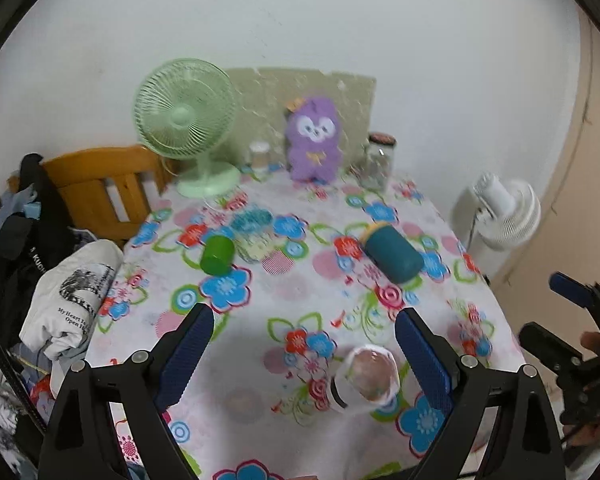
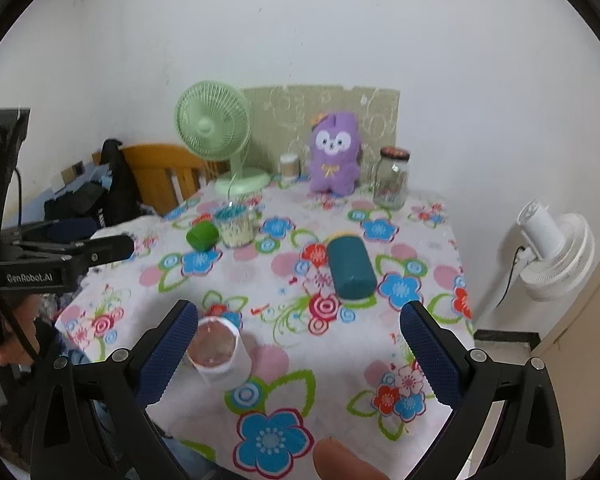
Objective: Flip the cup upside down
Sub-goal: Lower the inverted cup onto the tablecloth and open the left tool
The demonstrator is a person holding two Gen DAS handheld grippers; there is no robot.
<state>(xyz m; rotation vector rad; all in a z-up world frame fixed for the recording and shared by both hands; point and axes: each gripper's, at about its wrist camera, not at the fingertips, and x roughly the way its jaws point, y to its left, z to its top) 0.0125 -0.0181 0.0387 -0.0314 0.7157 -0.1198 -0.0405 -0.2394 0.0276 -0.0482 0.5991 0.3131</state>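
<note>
Both tools, left (image 1: 304,354) and right (image 2: 300,350), gape wide, empty, above the upright cup (image 1: 366,378).

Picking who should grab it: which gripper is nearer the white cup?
Roughly even, perhaps the right. The right gripper has the white cup beside its left finger; the left gripper has it beside its right finger. Both are open.

Wide-open right gripper (image 2: 298,354) above a flower-patterned worktop (image 2: 340,360), nothing held between the blue pads. White cup (image 2: 219,354) upright, mouth up, just beside the left pad (image 2: 168,354). Farther back: teal bottle (image 2: 350,266) on its side, green cup (image 2: 202,235) tipped over beside a patterned mug (image 2: 236,226). At the wall: green fan (image 2: 216,136), purple plush toy (image 2: 334,154), glass jar (image 2: 392,178). Left gripper (image 2: 80,240) at the left edge, well apart from the white cup.
</note>
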